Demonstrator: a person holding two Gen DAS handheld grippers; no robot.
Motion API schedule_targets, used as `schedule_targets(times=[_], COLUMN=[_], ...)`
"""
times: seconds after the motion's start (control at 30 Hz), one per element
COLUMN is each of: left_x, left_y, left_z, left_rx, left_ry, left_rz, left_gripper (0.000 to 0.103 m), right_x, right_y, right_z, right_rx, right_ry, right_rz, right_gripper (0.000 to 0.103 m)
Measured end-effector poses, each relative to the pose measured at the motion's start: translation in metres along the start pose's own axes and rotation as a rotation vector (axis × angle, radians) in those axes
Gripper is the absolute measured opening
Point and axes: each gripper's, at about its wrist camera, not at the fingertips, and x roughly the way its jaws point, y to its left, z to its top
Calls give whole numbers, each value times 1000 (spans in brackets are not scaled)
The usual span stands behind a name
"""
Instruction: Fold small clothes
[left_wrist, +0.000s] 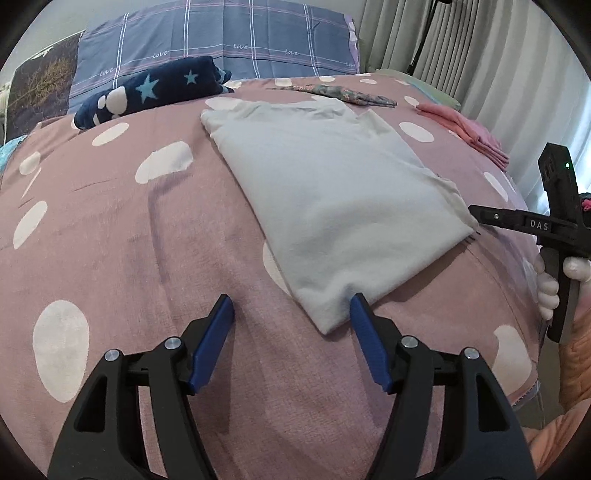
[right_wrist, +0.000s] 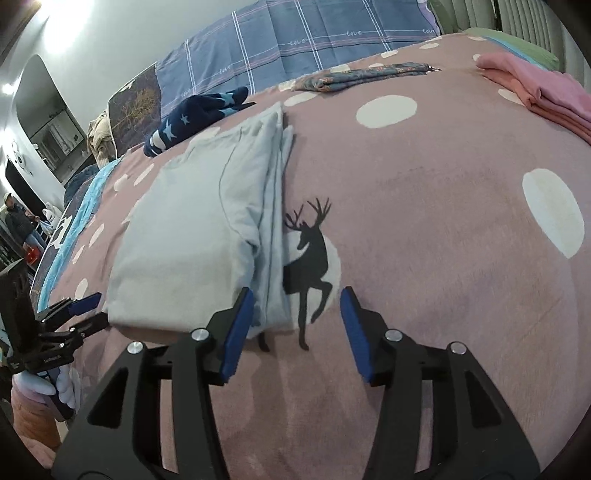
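A pale blue folded garment (left_wrist: 325, 184) lies flat on the pink dotted bedspread (left_wrist: 129, 240). My left gripper (left_wrist: 291, 299) is open at the garment's near corner; its right finger (left_wrist: 364, 317) rests against the cloth edge, and the pads press on nothing. In the right wrist view the same garment (right_wrist: 184, 229) shows its stacked folded edge. My right gripper (right_wrist: 295, 291) stands open over the near end of that edge, with the cloth lying loose between the jaws. Each gripper shows in the other's view: the right gripper (left_wrist: 480, 213) at the garment's right corner, the left gripper (right_wrist: 88, 310) at its left corner.
Folded pink clothes (right_wrist: 546, 92) lie at the far right, a folded patterned cloth (right_wrist: 362, 75) at the back, a navy star-print piece (left_wrist: 147, 92) by the blue checked pillow (left_wrist: 221, 37). A black deer print (right_wrist: 310, 258) marks the bedspread. Curtains (left_wrist: 480, 55) hang on the right.
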Motion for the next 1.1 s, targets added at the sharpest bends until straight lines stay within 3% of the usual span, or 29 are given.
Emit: schedule_targets(times=[0.33,0.57,0.7,0.83,0.97,1.1], left_x=[-1,8,29,60,84,102], left_y=[1,8,25,48,68,73], left_z=[11,36,66,91,109,125], left_rx=[1,8,-36,-125,-213,-236], left_ry=[-2,-14,-17,21,27,37], left_rz=[-18,-43,-96,-153,-268,-334], left_gripper=[68,71,71,71,71,71], right_x=[1,18,32,56,76,97], right_y=[2,7,7,5,9,19], right_z=[21,43,61,81,98,114], right_rx=[-26,-55,-65,-62,-107,-167], right_ry=[-5,17,30,75,88,117], right_rz=[-33,-17,37,91,148,199], right_gripper=[52,56,65,66,70,68])
